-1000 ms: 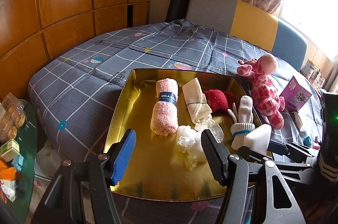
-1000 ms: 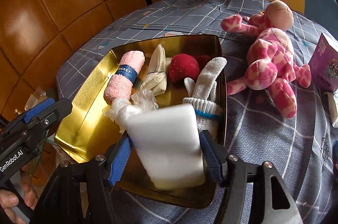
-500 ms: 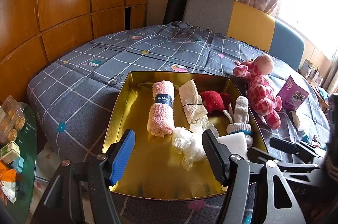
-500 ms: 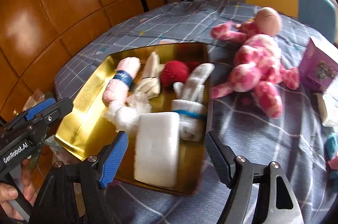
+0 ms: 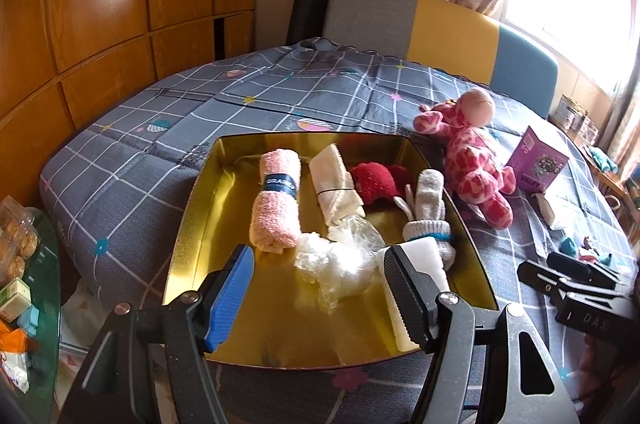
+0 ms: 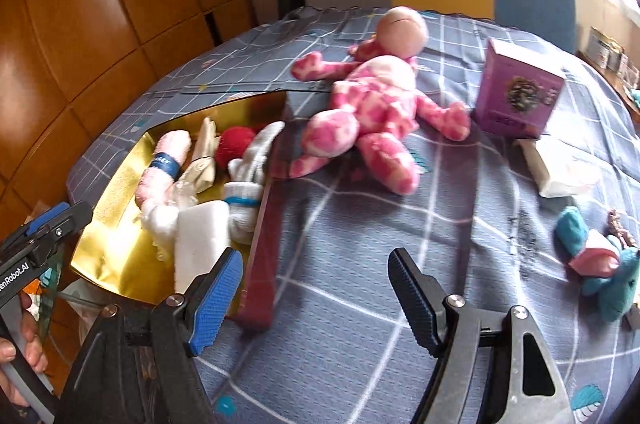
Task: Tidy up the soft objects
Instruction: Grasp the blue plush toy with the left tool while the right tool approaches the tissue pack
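Observation:
A gold tray (image 5: 192, 224) on the grey checked bedspread holds a pink rolled towel (image 5: 276, 208), a cream towel (image 5: 334, 180), a red plush (image 5: 374, 182), a white mitten (image 5: 428, 200), a crumpled plastic bag (image 5: 340, 264) and a white sponge block (image 5: 424, 260). My left gripper (image 5: 320, 298) hovers open over the tray's near edge, holding nothing. My right gripper (image 6: 316, 298) is open and empty above the bedspread, just right of the tray (image 6: 108, 208) and the sponge block (image 6: 200, 240). A pink spotted plush (image 6: 372, 116) lies ahead of it, and a teal plush toy (image 6: 612, 276) lies at the right.
A purple box (image 6: 516, 92) and a white tissue pack (image 6: 556, 164) sit right of the pink plush. A glass side table (image 5: 20, 264) with snack packs stands at the left. Wooden panels and a grey, yellow and blue headboard (image 5: 440, 24) close the far side.
The right gripper let go of the white sponge block, which now lies in the tray, opened wider and swung right over the bedspread. The left gripper stayed about where it was.

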A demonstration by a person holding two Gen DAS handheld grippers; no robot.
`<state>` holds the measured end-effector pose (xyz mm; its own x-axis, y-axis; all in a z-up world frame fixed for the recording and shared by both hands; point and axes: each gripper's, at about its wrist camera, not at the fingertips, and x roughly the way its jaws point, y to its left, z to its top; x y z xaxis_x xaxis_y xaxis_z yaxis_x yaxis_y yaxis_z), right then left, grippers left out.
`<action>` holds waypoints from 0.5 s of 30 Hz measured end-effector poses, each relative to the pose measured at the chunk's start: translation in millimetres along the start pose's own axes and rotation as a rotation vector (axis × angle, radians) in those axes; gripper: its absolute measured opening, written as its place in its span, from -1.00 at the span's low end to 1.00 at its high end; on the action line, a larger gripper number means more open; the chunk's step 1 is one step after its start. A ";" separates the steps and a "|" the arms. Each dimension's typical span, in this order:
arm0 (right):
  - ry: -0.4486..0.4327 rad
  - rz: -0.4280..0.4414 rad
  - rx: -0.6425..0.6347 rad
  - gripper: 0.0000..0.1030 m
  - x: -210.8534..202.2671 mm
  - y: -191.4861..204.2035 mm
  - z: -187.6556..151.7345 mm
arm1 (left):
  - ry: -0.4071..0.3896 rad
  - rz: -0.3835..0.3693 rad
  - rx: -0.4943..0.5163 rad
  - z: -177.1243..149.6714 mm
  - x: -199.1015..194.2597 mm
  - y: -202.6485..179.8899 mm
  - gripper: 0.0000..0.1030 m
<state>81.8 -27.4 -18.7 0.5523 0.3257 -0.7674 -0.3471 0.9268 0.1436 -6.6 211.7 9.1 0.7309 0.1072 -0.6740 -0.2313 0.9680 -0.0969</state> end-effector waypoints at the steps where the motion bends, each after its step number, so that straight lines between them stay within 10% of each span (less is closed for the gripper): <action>1: -0.004 -0.006 0.002 0.49 -2.5 -3.4 -0.4 | -0.002 -0.001 0.005 0.1 -0.8 -1.9 0.33; 15: -0.063 -0.196 0.130 0.49 -52.6 -105.7 -1.3 | -0.006 -0.058 0.111 9.3 -2.4 -42.2 0.40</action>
<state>88.4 -142.7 5.7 0.6469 0.1448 -0.7487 -0.1309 0.9883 0.0781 7.3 172.7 21.7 0.7447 0.0515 -0.6655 -0.1165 0.9917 -0.0536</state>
